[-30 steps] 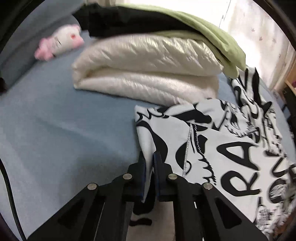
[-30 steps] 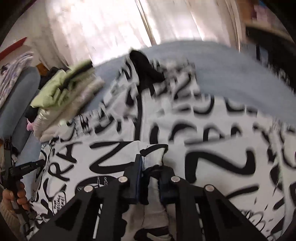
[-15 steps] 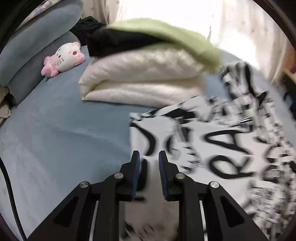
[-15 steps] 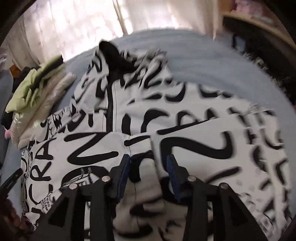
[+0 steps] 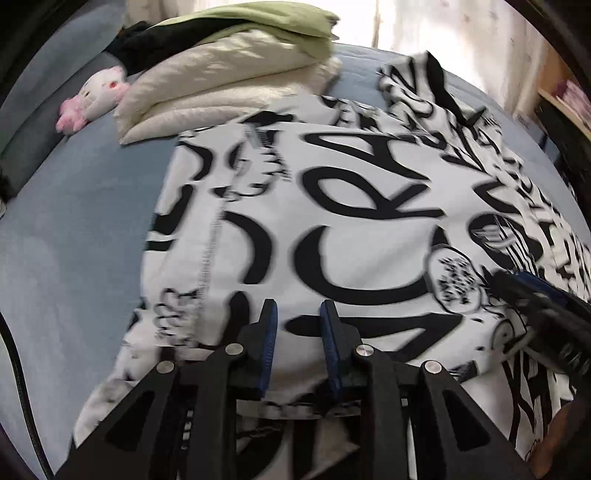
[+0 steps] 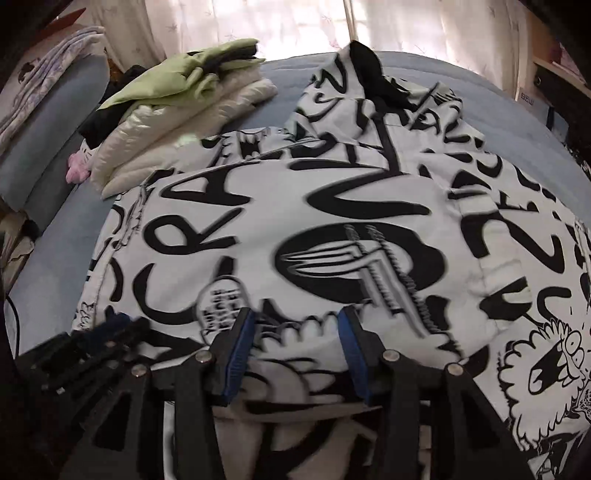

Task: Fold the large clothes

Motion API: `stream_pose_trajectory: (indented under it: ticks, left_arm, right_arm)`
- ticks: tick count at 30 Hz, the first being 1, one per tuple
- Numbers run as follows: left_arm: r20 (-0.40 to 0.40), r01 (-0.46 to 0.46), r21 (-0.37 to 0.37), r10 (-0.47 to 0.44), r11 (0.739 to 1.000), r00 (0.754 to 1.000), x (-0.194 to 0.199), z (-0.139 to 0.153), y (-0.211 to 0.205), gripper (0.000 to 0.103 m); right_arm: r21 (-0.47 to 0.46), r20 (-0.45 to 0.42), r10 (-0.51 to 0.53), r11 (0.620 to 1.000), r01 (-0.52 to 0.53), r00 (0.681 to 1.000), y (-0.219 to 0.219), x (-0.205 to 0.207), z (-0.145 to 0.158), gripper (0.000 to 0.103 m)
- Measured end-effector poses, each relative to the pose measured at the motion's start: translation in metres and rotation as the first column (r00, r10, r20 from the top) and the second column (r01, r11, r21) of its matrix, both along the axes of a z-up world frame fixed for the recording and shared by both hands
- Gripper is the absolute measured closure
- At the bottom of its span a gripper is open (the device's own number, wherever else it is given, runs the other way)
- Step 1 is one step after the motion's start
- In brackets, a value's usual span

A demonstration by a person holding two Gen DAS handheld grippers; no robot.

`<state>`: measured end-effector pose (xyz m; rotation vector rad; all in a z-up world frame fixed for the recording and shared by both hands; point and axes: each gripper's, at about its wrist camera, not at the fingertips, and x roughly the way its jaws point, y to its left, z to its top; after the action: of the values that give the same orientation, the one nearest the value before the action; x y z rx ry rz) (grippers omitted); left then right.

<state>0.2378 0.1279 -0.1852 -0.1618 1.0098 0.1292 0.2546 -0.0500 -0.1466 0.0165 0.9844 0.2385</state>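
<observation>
A large white garment printed with bold black graffiti lettering (image 6: 332, 229) lies spread across a bed with a blue sheet (image 5: 74, 229), one panel folded over the rest so that a stitched hem runs down its left side in the left wrist view. The left hand-held gripper (image 5: 298, 332) hovers low over the near edge of this garment; its blue-padded jaws stand a narrow gap apart and have just been opening, with printed cloth showing through the gap beneath them but nothing pinched. The right hand-held gripper (image 6: 297, 339) hangs just beside it over the same near edge, its jaws spread wider and also just been opening, the pads clear of the fabric below. Each gripper shows at the edge of the other's view, blurred. At the far left of the bed, touching the garment's upper corner, sits a stack of folded clothes (image 6: 177, 122): a glossy cream padded piece at the bottom, something black in the middle, and a light green piece on top. A small pink-and-white plush toy (image 5: 94, 101) lies just beside the stack against a grey-blue pillow (image 6: 48, 133). Bright curtains (image 6: 295, 26) hang behind the bed.
</observation>
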Motion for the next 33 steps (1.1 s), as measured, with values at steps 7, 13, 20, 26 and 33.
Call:
stream_pose_trajectory:
  ticks: [7, 13, 20, 26, 33]
  left_arm:
    - [0.005, -0.043, -0.072, 0.043, 0.996, 0.999, -0.007, 0.0, 0.05, 0.094]
    - [-0.011, -0.031, -0.08, 0.03, 0.996, 0.999, -0.019, 0.011, 0.054, 0.094]
    - [0.011, -0.007, 0.017, 0.007, 1.0, 1.0, -0.047, 0.04, 0.039, 0.078]
    - [0.019, -0.011, 0.015, 0.011, 1.0, 1.0, -0.074, 0.06, 0.036, 0.069]
    - [0.023, -0.004, 0.021, 0.004, 1.0, 1.0, -0.101, 0.074, 0.033, 0.069]
  right_arm:
    - [-0.067, -0.001, -0.236, 0.97, 0.236, 0.972, -0.098, 0.0, -0.003, 0.052]
    - [0.08, -0.07, -0.321, 0.942, 0.326, 0.945, -0.139, -0.019, 0.006, 0.045]
    - [0.117, -0.04, -0.315, 0.941, 0.318, 0.948, -0.136, -0.052, 0.025, 0.045]
    - [0.095, -0.022, -0.309, 0.946, 0.31, 0.951, -0.129, -0.079, 0.036, 0.045]
    - [0.158, -0.055, -0.319, 0.933, 0.324, 0.946, -0.133, -0.108, 0.041, 0.045]
